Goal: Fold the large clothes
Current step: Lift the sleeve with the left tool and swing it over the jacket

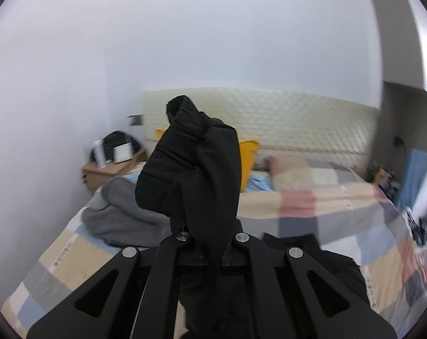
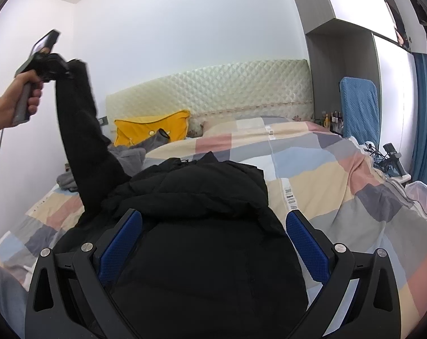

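A black padded jacket (image 2: 202, 226) lies on the bed's patchwork cover (image 2: 326, 175). My left gripper (image 1: 210, 226) is shut on the jacket's sleeve cuff (image 1: 191, 163), which bunches up over the hidden fingertips. In the right wrist view the left gripper (image 2: 63, 69) holds that sleeve (image 2: 80, 130) stretched high above the bed at the left. My right gripper (image 2: 213, 220) is open, its blue pads (image 2: 306, 243) standing either side of the jacket's body and just above it, holding nothing.
A grey garment (image 2: 128, 152) and a yellow pillow (image 2: 151, 127) lie near the cream headboard (image 2: 213, 90). A wooden nightstand (image 1: 111, 169) stands at the left of the bed. A blue chair (image 2: 359, 107) and cables (image 2: 383, 158) are at the right side.
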